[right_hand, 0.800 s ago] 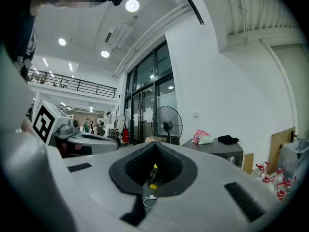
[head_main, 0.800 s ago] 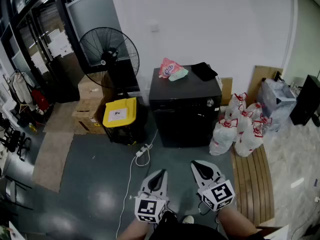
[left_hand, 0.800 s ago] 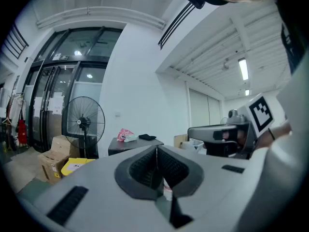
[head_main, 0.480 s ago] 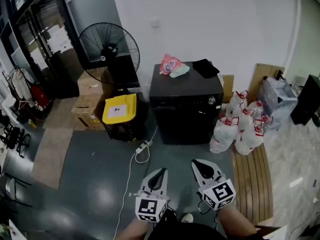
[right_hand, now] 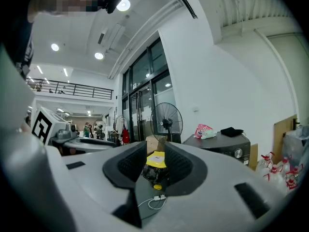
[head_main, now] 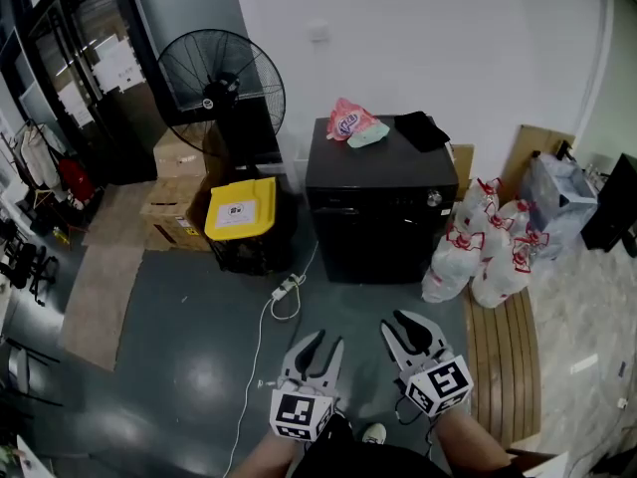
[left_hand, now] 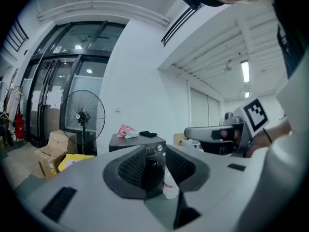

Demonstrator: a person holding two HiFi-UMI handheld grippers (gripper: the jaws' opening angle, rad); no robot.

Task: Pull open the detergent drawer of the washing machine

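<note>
The black washing machine [head_main: 383,217] stands against the white wall, well beyond both grippers. Its control strip with a silver knob [head_main: 434,198] runs along the top of the front; I cannot make out the detergent drawer's outline. My left gripper [head_main: 320,345] and right gripper [head_main: 406,325] hover side by side over the grey floor near me. Both are open with a narrow gap and nothing between the jaws. In the left gripper view the left gripper [left_hand: 155,166] frames the machine [left_hand: 133,141]. In the right gripper view the right gripper [right_hand: 155,166] frames the yellow-lidded bin [right_hand: 156,159], the machine [right_hand: 227,146] to its right.
A pink packet [head_main: 348,124] and a black cloth [head_main: 422,129] lie on the machine's top. To its left are a standing fan [head_main: 221,90], a yellow-lidded bin [head_main: 241,209] and cardboard boxes [head_main: 174,202]. White bags [head_main: 488,257] and a wooden slat board [head_main: 503,357] are at its right. A power strip [head_main: 286,290] lies on the floor.
The head view has shifted a little, so the machine sits slightly right and lower. The left gripper's jaws now show a clearer gap. Both grippers stay in about the same place.
</note>
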